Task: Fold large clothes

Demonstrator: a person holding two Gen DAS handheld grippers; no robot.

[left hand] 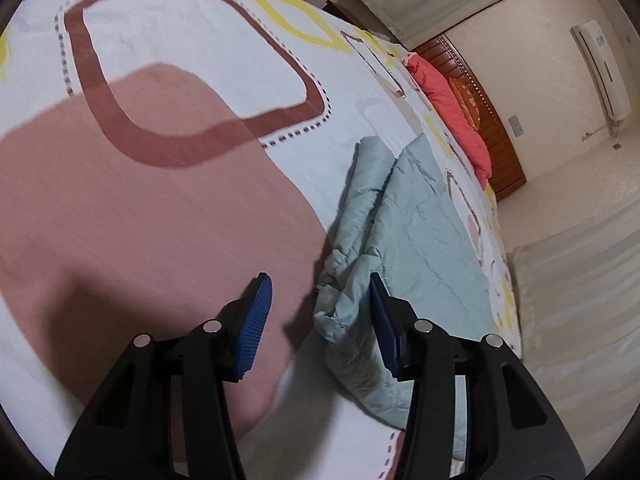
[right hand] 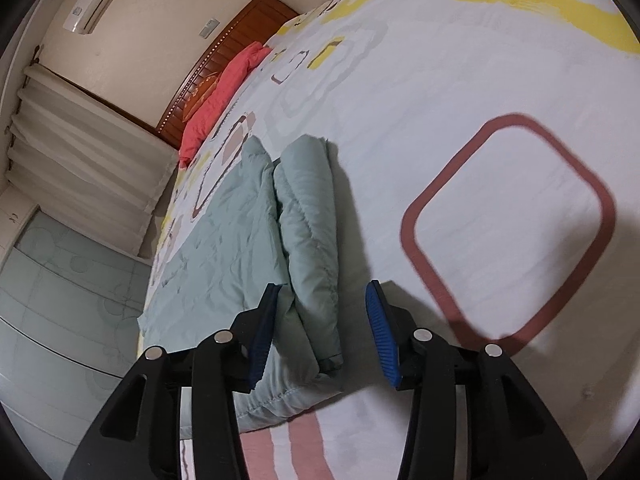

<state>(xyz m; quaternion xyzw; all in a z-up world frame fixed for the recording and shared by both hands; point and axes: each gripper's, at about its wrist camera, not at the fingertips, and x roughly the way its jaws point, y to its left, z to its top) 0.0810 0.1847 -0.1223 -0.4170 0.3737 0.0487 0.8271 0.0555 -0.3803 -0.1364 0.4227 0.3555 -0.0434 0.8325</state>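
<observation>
A pale green padded garment [left hand: 416,216] lies on the bed, partly folded, with a rolled sleeve along its edge. In the left wrist view my left gripper [left hand: 320,312] hovers over its near corner, open; the blue pads [left hand: 256,320] stand apart and press on nothing. In the right wrist view the same garment [right hand: 224,232] lies flat with the folded sleeve [right hand: 312,216] on top. My right gripper [right hand: 322,320] is open astride the sleeve's near end, its pads not pressing on the cloth.
The bed sheet [left hand: 180,56] is white with brown, pink and yellow shapes. A red pillow [left hand: 452,108] lies against the wooden headboard [left hand: 496,128]. Curtains [right hand: 88,168] and pale tiled floor [right hand: 60,280] lie beyond the bed edge. An air conditioner [left hand: 600,64] hangs on the wall.
</observation>
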